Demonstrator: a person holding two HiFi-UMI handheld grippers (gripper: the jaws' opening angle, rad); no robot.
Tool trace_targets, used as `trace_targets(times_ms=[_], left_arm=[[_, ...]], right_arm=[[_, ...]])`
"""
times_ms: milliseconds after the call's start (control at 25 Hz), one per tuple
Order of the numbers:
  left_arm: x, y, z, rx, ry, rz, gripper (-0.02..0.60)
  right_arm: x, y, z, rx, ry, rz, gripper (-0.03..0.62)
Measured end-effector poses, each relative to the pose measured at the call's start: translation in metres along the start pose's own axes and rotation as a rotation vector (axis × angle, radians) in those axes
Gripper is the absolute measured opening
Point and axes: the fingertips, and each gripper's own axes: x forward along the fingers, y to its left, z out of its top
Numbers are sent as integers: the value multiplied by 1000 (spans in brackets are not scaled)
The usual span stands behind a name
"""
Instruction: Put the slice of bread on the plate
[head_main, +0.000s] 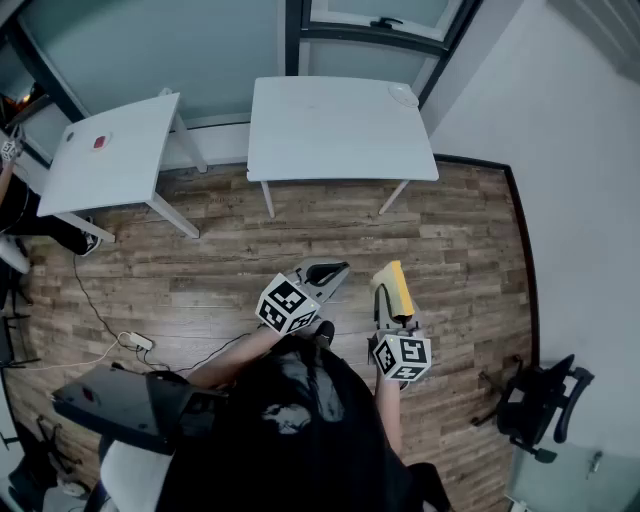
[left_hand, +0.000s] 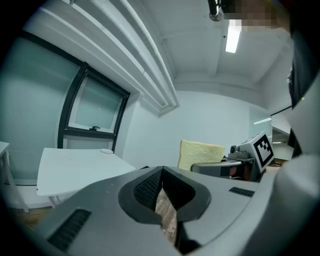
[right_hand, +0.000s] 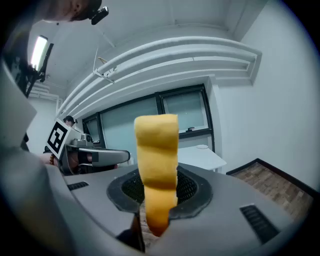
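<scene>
The right hand-held gripper (head_main: 384, 304) pinches the bread slice (head_main: 394, 287) edge-up, pointing forward, while the left hand-held gripper (head_main: 328, 271) is pressed together.

L gripper (head_main: 336, 268) & R gripper (head_main: 388, 288): grey bodies, black ribbed pads (left_hand: 147, 190). White marker cubes (head_main: 287, 305) w/ black squares. Person wears black tee (head_main: 300, 420), pale print.

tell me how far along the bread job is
Done: the slice of bread is off any surface, clamped upright in the right gripper. In hand: it is held over the wooden floor, short of the white table. Left: carry it to the plate at the table's far right corner and set it down. The left gripper is shut and empty.
</scene>
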Motion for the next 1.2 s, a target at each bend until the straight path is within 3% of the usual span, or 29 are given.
trace_targets(times_ms=[400, 760, 1200], left_arm=[[-8, 13, -1, -12, 0, -4, 5], [-18, 29, -9, -43, 14, -28, 5], [16, 36, -43, -120, 113, -78, 5]], right_arm=[[11, 12, -1, 1, 3, -4, 98], [17, 15, -8, 67, 11, -67, 98], [28, -15, -30, 128, 63, -83, 98]])
